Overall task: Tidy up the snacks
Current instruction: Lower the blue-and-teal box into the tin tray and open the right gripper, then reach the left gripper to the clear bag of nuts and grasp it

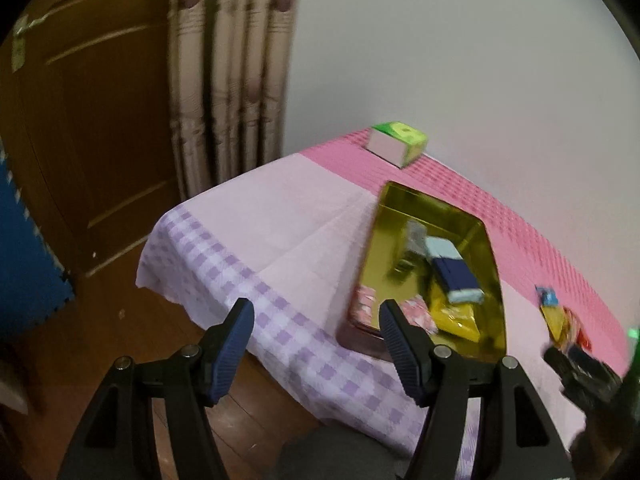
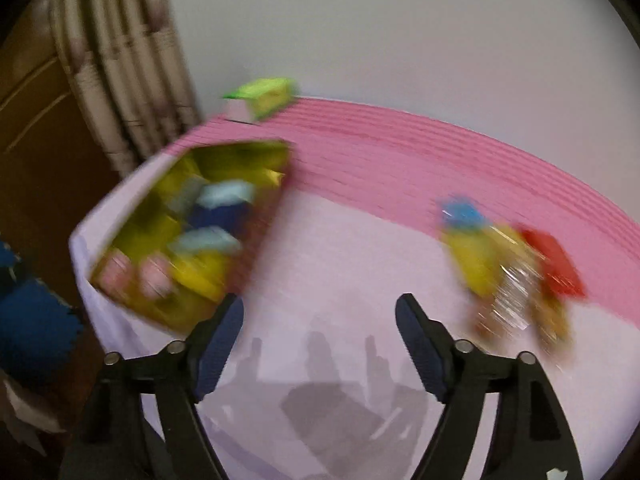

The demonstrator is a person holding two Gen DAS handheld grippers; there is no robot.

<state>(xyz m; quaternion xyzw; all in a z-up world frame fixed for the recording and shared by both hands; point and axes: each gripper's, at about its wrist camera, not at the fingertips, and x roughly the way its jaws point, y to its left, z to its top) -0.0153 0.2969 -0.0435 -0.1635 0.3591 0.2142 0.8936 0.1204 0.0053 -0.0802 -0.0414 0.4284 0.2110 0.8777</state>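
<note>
- My left gripper (image 1: 316, 322) has its jaws apart with nothing between them; it hangs over the near edge of the desk (image 1: 288, 216), which wears a cloth of pale pink, lilac check and bright pink.
- My right gripper (image 2: 320, 314) also has its jaws apart and empty, above bare pale cloth; that view is badly smeared.
- The shiny gold rectangular metal tin (image 1: 490, 264) sits open on the desk, just beyond my left gripper's right-hand finger in the left wrist view.
- Inside the tin I see a dark blue packet with pale blue ends (image 1: 456, 274), a yellow crinkly snack bag (image 1: 452, 314) under its near end, and a pink patterned packet (image 1: 416, 314) at the tin's near corner.
- Outside the tin, on the pale cloth to its right, lies a small cluster of loose snacks: a yellow packet with a blue top (image 2: 470, 248), a red packet (image 2: 556, 268) beside it, and something shiny and foil-like (image 2: 510, 300) between them; blur hides their details.
- That cluster is well apart from the tin and just right of my right gripper in its own view.
- A green and white box (image 1: 398, 142) stands at the far edge of the desk near the white wall (image 1: 460, 48).
- Striped beige curtains (image 1: 232, 68) and a brown wooden door (image 1: 92, 120) stand left of the desk.
</note>
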